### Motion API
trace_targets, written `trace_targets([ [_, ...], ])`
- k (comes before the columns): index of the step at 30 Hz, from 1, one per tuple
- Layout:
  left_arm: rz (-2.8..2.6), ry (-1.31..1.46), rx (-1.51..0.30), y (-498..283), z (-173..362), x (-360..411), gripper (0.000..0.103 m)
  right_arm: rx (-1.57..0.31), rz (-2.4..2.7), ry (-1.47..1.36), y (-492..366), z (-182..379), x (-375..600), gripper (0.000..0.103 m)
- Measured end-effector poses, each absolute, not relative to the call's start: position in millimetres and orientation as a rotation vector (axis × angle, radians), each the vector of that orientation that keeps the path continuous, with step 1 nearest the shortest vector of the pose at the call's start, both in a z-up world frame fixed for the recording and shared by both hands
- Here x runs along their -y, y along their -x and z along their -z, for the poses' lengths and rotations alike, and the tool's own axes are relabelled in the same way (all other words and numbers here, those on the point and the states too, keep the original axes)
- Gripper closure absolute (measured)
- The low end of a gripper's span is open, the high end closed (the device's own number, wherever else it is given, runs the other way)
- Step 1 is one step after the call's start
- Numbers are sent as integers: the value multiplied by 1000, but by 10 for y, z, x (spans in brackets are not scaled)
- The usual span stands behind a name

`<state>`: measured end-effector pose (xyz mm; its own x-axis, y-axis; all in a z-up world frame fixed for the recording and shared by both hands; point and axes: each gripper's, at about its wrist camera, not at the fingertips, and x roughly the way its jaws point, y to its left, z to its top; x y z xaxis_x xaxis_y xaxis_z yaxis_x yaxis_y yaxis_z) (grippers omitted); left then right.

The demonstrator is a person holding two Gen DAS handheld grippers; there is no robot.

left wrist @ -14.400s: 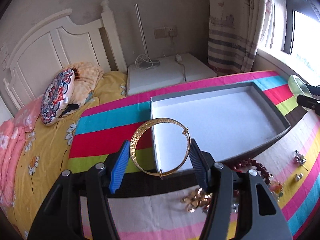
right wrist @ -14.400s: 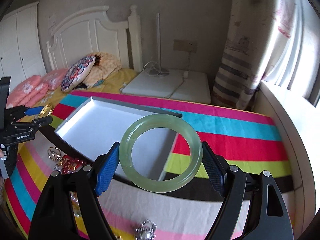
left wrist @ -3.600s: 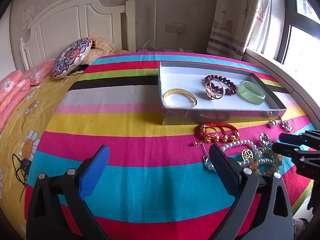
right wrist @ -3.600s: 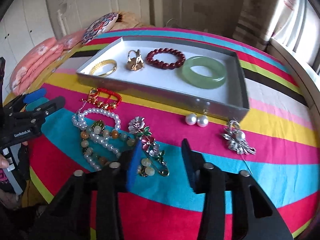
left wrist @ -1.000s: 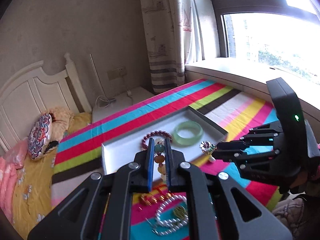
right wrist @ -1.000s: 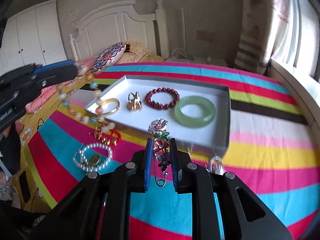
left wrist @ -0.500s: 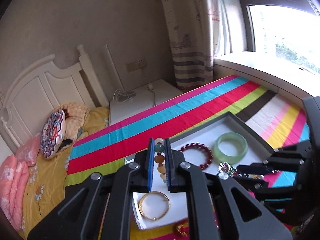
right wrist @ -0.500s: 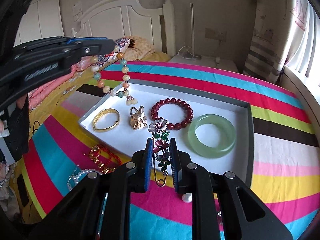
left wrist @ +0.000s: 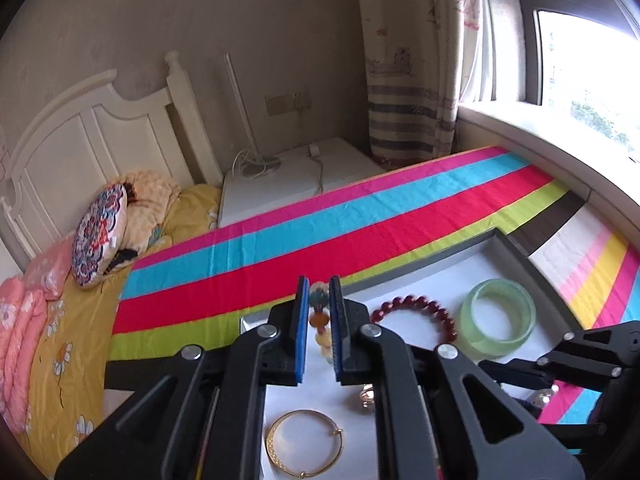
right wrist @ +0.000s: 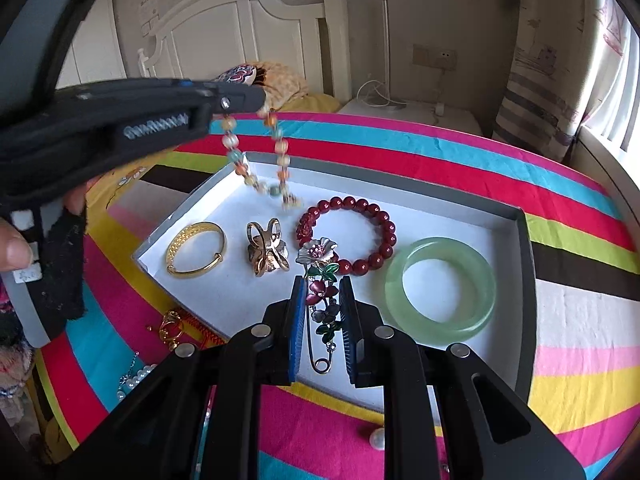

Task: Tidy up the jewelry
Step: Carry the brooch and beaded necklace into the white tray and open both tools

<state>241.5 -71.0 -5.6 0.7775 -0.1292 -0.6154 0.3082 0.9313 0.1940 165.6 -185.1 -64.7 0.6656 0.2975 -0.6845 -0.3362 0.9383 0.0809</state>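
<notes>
My left gripper point(left wrist: 319, 300) is shut on a multicoloured bead strand point(left wrist: 320, 320), which hangs point(right wrist: 260, 172) above the far left part of the grey tray point(right wrist: 520, 280). My right gripper point(right wrist: 323, 292) is shut on a flower brooch point(right wrist: 320, 276) with a safety pin, held over the tray's near middle. In the tray lie a gold bangle point(right wrist: 196, 250), a gold ring piece point(right wrist: 268, 250), a dark red bead bracelet point(right wrist: 352, 234) and a jade bangle point(right wrist: 440, 290). The left gripper's body point(right wrist: 132, 120) crosses the right wrist view.
A striped cloth point(right wrist: 440, 148) covers the table. Outside the tray's near side lie a red-and-gold cord bracelet point(right wrist: 176, 328), a pearl strand point(right wrist: 134, 376) and a loose pearl point(right wrist: 376, 438). A bed with pillows point(left wrist: 100, 232) and a white nightstand point(left wrist: 288, 180) stand behind.
Both grippers have moved forward over the tray. The bead strand now hangs lower over the tray's far left; the brooch sits over the tray rather than before it.
</notes>
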Motion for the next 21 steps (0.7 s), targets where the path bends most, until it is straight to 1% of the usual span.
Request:
trace_targets([
  [6,192,-289,-723,-2585,365,542,92,-797,-353,46,-1729,755,1841,85],
  [7,182,-294,-735,-2601,413,515,89,-809,-349,34,-1745,778,1854,85],
  [8,177,-297,-739,-2604,441,499,84,-817,-351,23,-1757,795,1867,84],
  [9,173,-302,-741,-2597,473,474,81,-820,-351,12,-1759,805,1879,84],
  [10,170,-305,-740,-2586,486,459,73,-819,-349,10,-1756,807,1883,84],
  [11,166,-308,-735,-2571,497,441,63,-817,-346,8,-1751,803,1895,84],
  [12,160,-310,-727,-2550,501,431,57,-814,-345,2,-1746,795,1906,84],
  [13,154,-311,-719,-2527,499,421,46,-812,-345,-7,-1739,786,1918,80],
  [14,143,-312,-708,-2498,496,405,38,-810,-344,-14,-1736,777,1929,77],
  [18,114,-311,-670,-2349,431,373,25,-793,-344,-39,-1657,710,1969,76],
  [19,100,-306,-656,-2279,405,354,18,-786,-343,-42,-1631,687,1981,75],
  [20,82,-300,-639,-2208,375,336,14,-772,-340,-46,-1579,649,2002,71],
  [21,70,-295,-626,-2145,349,326,11,-761,-336,-49,-1531,614,2021,67],
])
